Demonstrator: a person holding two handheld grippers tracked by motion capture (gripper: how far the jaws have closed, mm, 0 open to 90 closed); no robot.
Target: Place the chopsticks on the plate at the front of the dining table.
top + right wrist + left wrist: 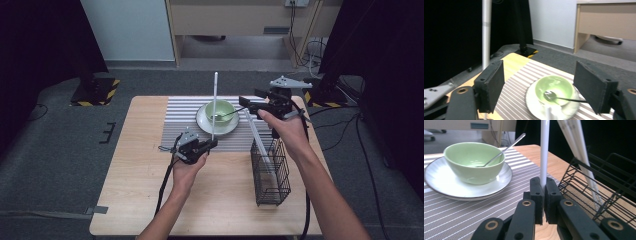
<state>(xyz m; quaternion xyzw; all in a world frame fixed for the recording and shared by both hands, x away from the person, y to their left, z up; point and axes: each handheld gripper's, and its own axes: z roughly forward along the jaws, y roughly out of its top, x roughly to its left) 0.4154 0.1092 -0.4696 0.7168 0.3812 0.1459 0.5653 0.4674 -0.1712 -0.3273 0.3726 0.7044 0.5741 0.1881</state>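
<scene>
Half done at best, by the look of it. Held white stick [215, 100] upright near middle of table [145, 165], bottom end pinched in left gripper [210, 145] at near edge of striped mat [180, 120]; jaws clamped tight on it in left gripper view [543, 187]. Rose past near-left side of green bowl [226, 107], not touching it as far as visible. Sat on white plate [227, 129] at far middle of mat, with metal spoon [231, 113] inside, handle pointing right. Hovered just right of that handle with right gripper [248, 106], jaws wide apart, nothing between the pads; bowl and spoon seen beyond them in right gripper view [540, 75]. Leaned more white sticks [260, 140] in black wire basket [270, 175] at near right.

Judged done: one stick out of basket and in hand. Judged left: setting that stick down by the bowl, possibly handling spoon, possibly fetching the rest. Couldn't tell intended spot.
</scene>
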